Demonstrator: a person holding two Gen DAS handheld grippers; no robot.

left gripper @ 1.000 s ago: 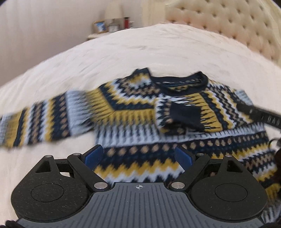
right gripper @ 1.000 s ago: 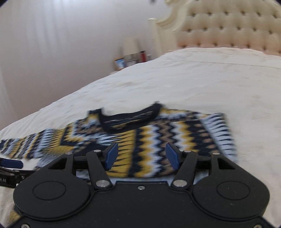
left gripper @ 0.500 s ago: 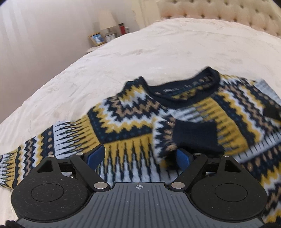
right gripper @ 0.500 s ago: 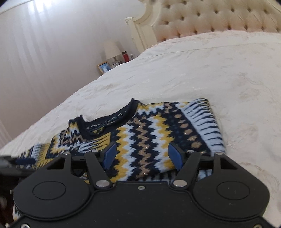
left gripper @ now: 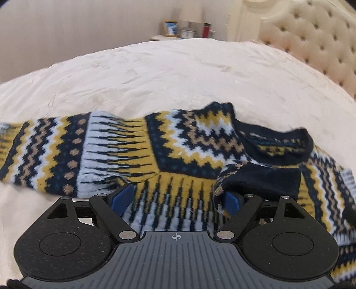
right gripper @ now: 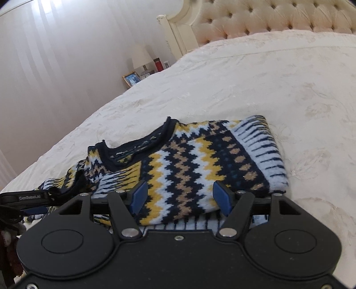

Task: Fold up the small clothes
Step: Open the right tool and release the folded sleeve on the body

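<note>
A small navy, yellow and pale-blue zigzag-knit sweater (left gripper: 178, 155) lies on a cream bedspread (left gripper: 155, 73). Its left sleeve (left gripper: 44, 153) stretches out flat to the left. Its right sleeve is folded across the chest, with the navy cuff (left gripper: 262, 180) under the collar (left gripper: 280, 142). My left gripper (left gripper: 176, 201) is open, low over the sweater's chest, its right pad next to the cuff. My right gripper (right gripper: 181, 197) is open over the folded right sleeve (right gripper: 200, 169), holding nothing. The left gripper's finger also shows in the right wrist view (right gripper: 29, 197).
A tufted cream headboard (right gripper: 267, 20) stands at the far right. A nightstand beyond the bed holds a lamp (right gripper: 140, 57), a photo frame (right gripper: 131, 79) and a red bottle (left gripper: 206, 30). Bare bedspread lies to the right of the sweater (right gripper: 311, 111).
My left gripper has moved down and left towards the sweater's chest and outstretched sleeve. My right gripper has come closer to the folded right side. Both stay open.
</note>
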